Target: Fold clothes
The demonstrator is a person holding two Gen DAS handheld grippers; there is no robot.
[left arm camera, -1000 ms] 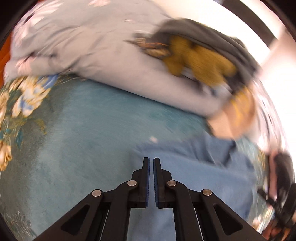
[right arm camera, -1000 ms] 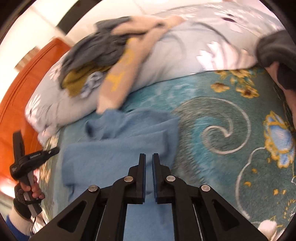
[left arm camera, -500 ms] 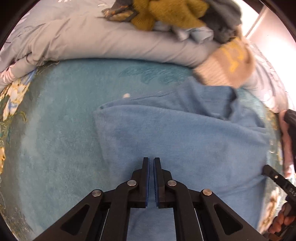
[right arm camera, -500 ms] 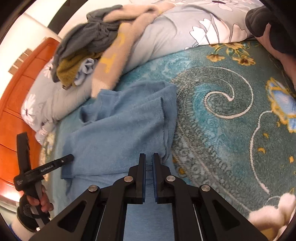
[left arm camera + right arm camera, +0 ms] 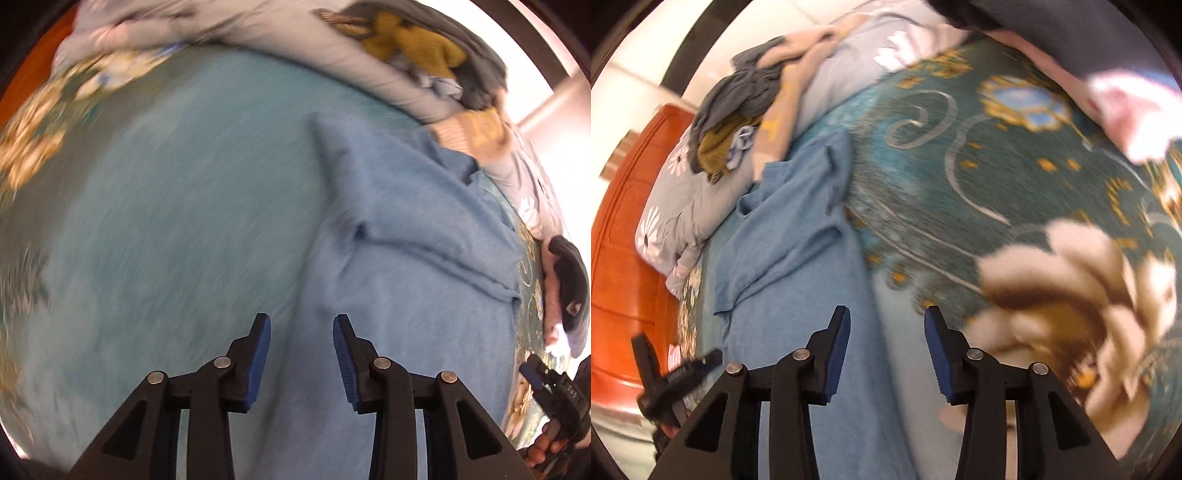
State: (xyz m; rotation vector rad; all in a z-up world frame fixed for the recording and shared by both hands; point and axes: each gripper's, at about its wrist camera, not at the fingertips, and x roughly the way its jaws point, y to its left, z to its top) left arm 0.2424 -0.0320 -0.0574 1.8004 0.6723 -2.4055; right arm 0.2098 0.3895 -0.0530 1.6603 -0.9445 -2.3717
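Observation:
A light blue garment (image 5: pixel 417 280) lies partly folded on the teal bedspread (image 5: pixel 177 206); it also shows in the right wrist view (image 5: pixel 798 258). My left gripper (image 5: pixel 301 332) is open and empty, low over the garment's left edge. My right gripper (image 5: pixel 886 325) is open and empty, over the garment's right edge near the bedspread (image 5: pixel 997 166). The left gripper also shows at the lower left of the right wrist view (image 5: pixel 672 384), and the right gripper at the lower right of the left wrist view (image 5: pixel 554 391). Both views are motion-blurred.
A grey floral duvet (image 5: pixel 332 48) carries a pile of clothes (image 5: pixel 424 48), mustard, grey and beige, behind the garment. An orange wooden headboard (image 5: pixel 624 240) is at the left. A cream plush item (image 5: pixel 1071 295) lies at the right. Pink and dark fabric (image 5: pixel 565 280) is near the right edge.
Both grippers have opened from shut. Both have swung to the garment's side edges, the left one leftward and the right one rightward, and the views are now blurred.

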